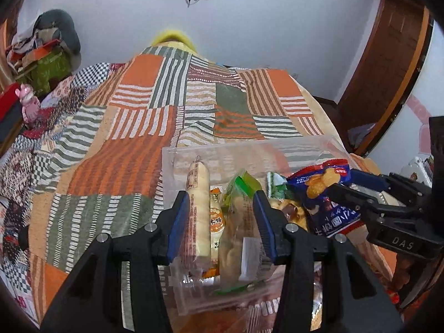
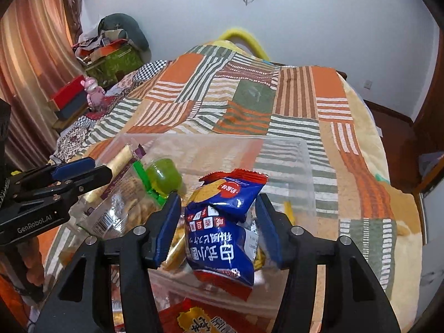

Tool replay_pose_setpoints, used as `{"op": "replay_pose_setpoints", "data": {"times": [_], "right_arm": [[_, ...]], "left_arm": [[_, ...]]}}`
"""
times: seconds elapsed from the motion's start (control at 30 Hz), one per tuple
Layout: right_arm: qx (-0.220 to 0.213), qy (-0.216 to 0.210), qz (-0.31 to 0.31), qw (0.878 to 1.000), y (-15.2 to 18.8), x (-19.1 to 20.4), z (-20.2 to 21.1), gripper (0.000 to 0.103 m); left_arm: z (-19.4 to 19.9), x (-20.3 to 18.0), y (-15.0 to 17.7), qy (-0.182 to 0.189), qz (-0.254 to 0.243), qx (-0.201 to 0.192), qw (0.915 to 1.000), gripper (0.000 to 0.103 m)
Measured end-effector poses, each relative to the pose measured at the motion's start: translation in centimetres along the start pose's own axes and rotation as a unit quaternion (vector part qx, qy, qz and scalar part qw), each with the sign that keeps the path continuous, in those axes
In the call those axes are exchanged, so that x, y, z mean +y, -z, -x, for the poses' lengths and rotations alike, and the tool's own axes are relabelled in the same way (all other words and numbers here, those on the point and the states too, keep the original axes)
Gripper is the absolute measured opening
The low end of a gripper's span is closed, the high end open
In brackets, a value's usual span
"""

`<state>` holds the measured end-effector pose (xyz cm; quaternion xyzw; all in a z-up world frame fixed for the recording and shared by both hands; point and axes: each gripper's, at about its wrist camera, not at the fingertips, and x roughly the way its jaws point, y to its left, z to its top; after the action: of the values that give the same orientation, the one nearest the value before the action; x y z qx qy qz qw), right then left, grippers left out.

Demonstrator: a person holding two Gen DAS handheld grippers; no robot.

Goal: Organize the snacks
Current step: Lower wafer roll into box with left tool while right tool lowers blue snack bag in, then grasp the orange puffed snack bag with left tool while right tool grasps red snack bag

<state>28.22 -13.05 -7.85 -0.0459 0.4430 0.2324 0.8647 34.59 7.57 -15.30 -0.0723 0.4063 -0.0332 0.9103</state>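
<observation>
A clear plastic bin (image 1: 310,144) (image 2: 305,172) stands on the patchwork bedspread and holds several snacks. My left gripper (image 1: 219,216) is open over its left part, above a pale sausage stick (image 1: 198,211) and a clear cracker pack (image 1: 233,238). My right gripper (image 2: 217,222) is open, with a blue-and-red biscuit packet (image 2: 222,227) (image 1: 327,188) between its pads and over the bin. I cannot tell whether the pads touch it. A green jelly cup (image 2: 162,176) lies in the bin. The left gripper (image 2: 83,173) also shows in the right wrist view.
A patchwork bedspread (image 1: 133,127) covers the bed. A red snack bag (image 2: 199,319) lies below the bin's near edge. A pink toy (image 2: 94,91), red box (image 2: 68,94) and piled clutter (image 2: 116,47) sit at the far left. A wooden door (image 1: 388,63) stands at the right.
</observation>
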Motion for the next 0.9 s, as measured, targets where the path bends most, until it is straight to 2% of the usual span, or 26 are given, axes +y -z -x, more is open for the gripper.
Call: {"op": "replay_pose_setpoints", "data": {"times": [0.27, 0.5, 0.8, 0.9], "right_arm": [[-0.033, 0.002, 0.005, 0.999, 0.2, 0.1, 3.4, 0.067], [-0.036, -0.012, 0.008, 0.999, 2.1, 0.6, 5.4, 0.075], [-0.002, -0.033, 0.022, 0.999, 5.8, 1.9, 5.4, 0.083], [0.01, -0.048, 0.016, 0.999, 7.0, 2.1, 4.9, 0.086]], "left_arm": [[4.1, -0.1, 0.6, 0.0, -0.014, -0.025, 0.9996, 0.062], [6.5, 0.8, 2.6, -0.005, -0.014, -0.021, 0.9997, 0.071], [5.6, 1.3, 8.0, -0.018, -0.032, 0.033, 0.9988, 0.074], [5.0, 1.1, 9.5, -0.007, -0.029, 0.049, 0.9984, 0.081]]}}
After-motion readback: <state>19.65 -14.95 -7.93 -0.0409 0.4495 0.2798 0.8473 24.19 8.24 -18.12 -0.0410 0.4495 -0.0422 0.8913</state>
